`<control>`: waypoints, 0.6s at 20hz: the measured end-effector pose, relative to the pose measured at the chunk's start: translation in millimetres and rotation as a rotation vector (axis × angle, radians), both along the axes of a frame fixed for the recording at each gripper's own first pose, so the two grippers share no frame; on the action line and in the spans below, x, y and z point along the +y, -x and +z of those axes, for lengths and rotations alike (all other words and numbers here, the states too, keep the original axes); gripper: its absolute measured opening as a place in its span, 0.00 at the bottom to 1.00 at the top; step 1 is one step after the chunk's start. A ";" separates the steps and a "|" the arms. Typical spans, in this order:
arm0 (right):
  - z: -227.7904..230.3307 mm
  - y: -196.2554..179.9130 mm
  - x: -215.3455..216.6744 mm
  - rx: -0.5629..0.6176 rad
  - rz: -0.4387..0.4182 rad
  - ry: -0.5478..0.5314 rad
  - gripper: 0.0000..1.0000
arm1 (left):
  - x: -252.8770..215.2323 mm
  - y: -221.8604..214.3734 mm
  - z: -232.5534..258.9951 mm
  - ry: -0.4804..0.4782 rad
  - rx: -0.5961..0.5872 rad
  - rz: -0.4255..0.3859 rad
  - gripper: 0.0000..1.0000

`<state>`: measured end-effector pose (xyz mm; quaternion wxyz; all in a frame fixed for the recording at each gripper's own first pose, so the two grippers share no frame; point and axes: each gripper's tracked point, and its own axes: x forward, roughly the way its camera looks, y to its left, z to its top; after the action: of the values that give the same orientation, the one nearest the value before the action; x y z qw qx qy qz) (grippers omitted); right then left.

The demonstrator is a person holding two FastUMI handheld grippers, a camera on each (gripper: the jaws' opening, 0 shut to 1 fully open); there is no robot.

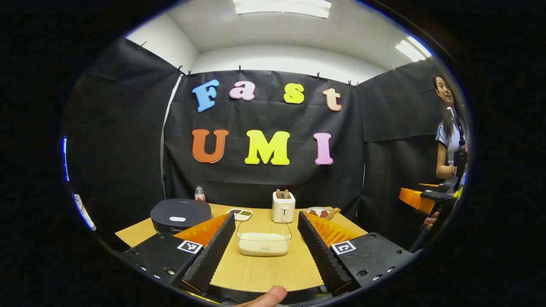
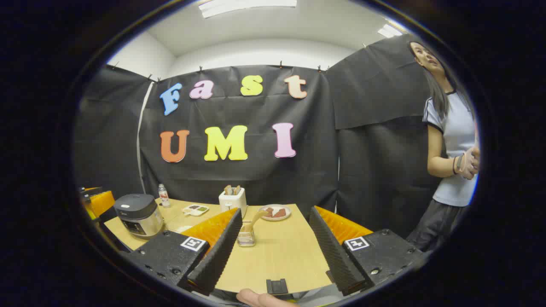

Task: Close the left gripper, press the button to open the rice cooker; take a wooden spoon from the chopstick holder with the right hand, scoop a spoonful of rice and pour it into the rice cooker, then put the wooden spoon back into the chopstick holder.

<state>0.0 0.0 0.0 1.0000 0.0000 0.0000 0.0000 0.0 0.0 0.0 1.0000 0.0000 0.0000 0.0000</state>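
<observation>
Dark round-lidded rice cooker with pale lid button | far-left on light wooden table, lid down | left gripper spread wide, framing clear rice tub | right gripper agape, wooden spoon in holder | step: pinch left fingers fully together first, then swing left, press squarely on button.

Ridged tongs — square tag markers

The dark rice cooker sits shut, far left. The wooden spoon leans in the chopstick holder. Rice fills a clear box.
</observation>
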 end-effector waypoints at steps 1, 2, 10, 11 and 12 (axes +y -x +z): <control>-2.3 -0.6 -2.7 0.002 -0.008 -0.002 0.99 | 0.2 -0.9 0.6 0.004 -0.001 0.000 0.94; -4.9 -0.8 -5.1 0.008 -0.013 -0.004 0.99 | -0.1 -0.5 -1.1 0.005 0.000 0.000 0.94; -5.0 4.8 -12.4 0.003 -0.016 -0.005 0.99 | -8.9 -1.4 -1.5 -0.009 0.001 -0.006 0.94; -5.1 6.3 -11.2 0.000 -0.011 -0.002 1.00 | -8.5 -0.6 -2.1 -0.012 -0.001 -0.004 0.94; -4.0 7.0 -11.3 -0.004 -0.009 -0.001 1.00 | -9.2 0.2 -1.5 -0.014 -0.002 -0.005 0.94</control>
<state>-7.0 -11.3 -4.0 1.0000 0.0006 -0.0019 -0.0043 -0.2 -9.2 -1.5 1.0000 0.0072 -0.0008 -0.0023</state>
